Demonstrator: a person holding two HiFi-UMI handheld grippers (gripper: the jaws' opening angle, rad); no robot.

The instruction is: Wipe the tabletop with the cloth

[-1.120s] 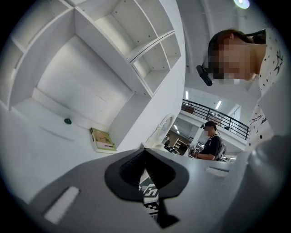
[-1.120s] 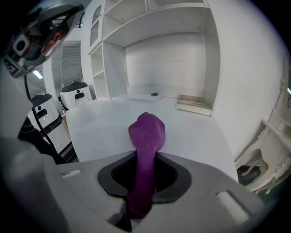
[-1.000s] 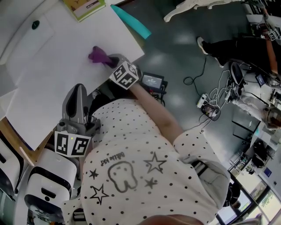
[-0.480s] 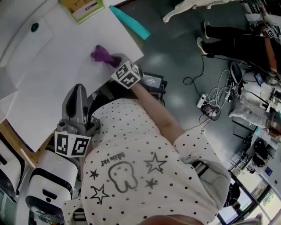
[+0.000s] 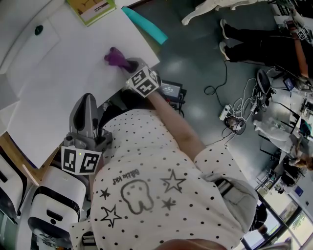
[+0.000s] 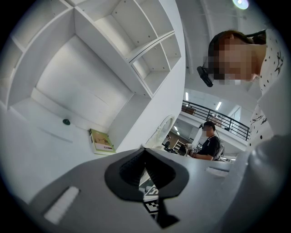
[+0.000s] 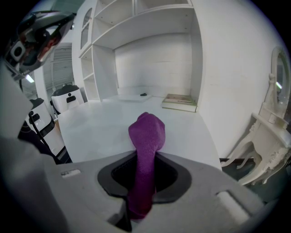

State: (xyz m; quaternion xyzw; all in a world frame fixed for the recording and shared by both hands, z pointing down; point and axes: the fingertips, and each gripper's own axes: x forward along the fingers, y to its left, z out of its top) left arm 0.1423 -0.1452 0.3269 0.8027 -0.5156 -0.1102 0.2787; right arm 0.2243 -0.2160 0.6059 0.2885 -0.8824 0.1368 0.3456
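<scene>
A purple cloth (image 5: 115,57) lies bunched on the white tabletop (image 5: 63,73) near its right edge, with my right gripper (image 5: 126,64) shut on it. In the right gripper view the cloth (image 7: 146,136) stands up between the jaws of that gripper (image 7: 144,172) and its free end rests on the table (image 7: 95,123). My left gripper (image 5: 87,102) is held at the table's near edge, away from the cloth. In its own view the left gripper (image 6: 145,157) points over the table, shut with nothing in it.
A green book (image 5: 93,7) and a small dark knob (image 5: 39,28) sit at the table's far side, under white shelves (image 7: 136,27). A teal strip (image 5: 145,23) juts past the table corner. White machines (image 5: 54,205) stand at lower left. A black box (image 5: 170,90) and cables (image 5: 234,114) lie on the floor.
My right gripper has slid the purple cloth a little farther across the table, toward the book side. The left gripper has stayed where it was.
</scene>
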